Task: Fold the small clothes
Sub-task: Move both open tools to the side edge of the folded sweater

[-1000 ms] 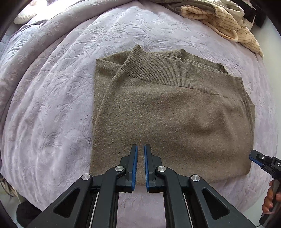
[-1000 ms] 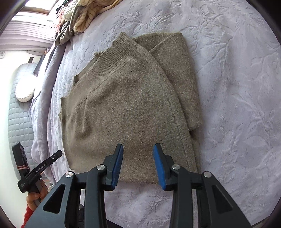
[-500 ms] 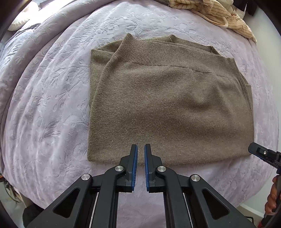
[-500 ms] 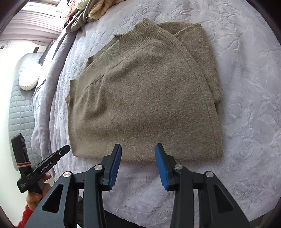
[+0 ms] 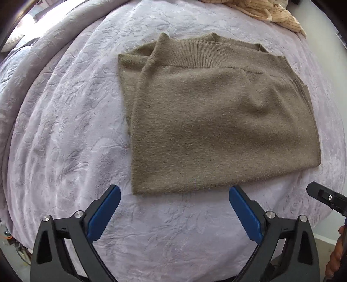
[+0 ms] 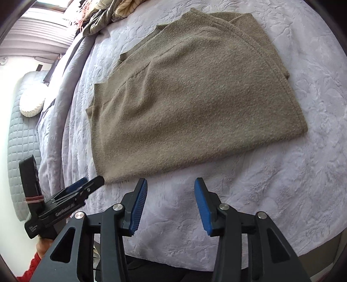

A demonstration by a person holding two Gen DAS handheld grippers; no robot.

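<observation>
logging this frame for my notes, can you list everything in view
sweater: one, olive brown, folded flat on the bedspread
bedspread: one, pale lilac, embossed, covers the bed
clothes pile: one heap, cream striped and olive, far edge of the bed
cushion: one, white, beside the bed
left gripper: black, blue pads, jaws just opened wide, empty, near the sweater's edge
right gripper: black, blue pads, jaws just opening, empty
</observation>
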